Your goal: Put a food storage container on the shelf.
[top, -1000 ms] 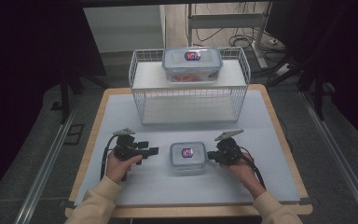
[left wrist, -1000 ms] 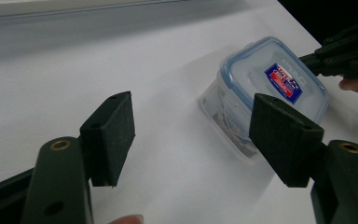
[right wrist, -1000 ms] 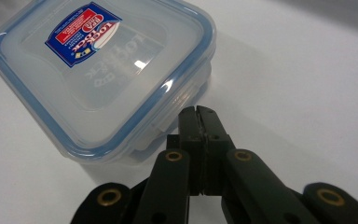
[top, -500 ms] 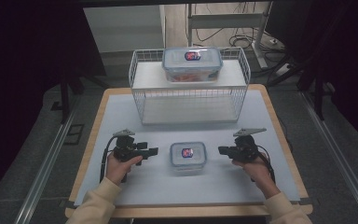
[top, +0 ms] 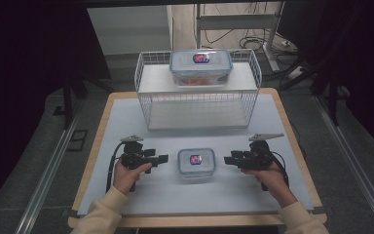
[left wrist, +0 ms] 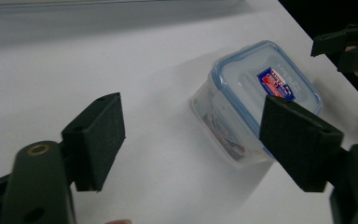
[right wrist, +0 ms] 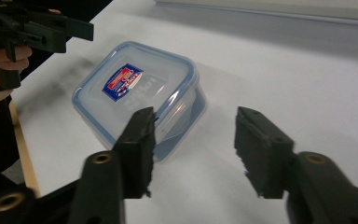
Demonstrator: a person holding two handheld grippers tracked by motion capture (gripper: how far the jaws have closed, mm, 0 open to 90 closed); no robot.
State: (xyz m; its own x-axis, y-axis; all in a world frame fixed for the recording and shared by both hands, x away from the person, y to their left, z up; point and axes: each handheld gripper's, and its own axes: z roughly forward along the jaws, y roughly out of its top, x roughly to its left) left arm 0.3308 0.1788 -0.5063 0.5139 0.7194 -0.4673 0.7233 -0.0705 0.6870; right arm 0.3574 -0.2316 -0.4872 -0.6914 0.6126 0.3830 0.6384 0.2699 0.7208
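Small container (top: 196, 163), clear plastic with a blue-rimmed snap lid and a red-and-blue label on top, sits flat on the white table mat (top: 126, 122), near the front edge and between the two grippers. It stands upright, lid closed.

Left gripper (top: 162, 158) rests just to the container's left, jaws pointing toward it. Its jaws have just been opening further and stand spread wide; in the left gripper view (left wrist: 191, 140) nothing lies between them, and the container (left wrist: 256, 100) shows beyond the right-hand jaw, not touched.

Right gripper (top: 229, 159) sits just to the container's right, jaws pointing toward it, clear of the lid and wall. Its jaws have just been opening and are parted with nothing between them; in the right gripper view (right wrist: 193, 144) the container (right wrist: 137, 95) lies ahead and to the left-hand jaw's side, apart from both pads.

Wire basket (top: 143, 80), white, stands upturned at the far side of the mat. A larger lidded container (top: 200, 67), same style with a similar label, rests on top of it, well apart from both grippers.
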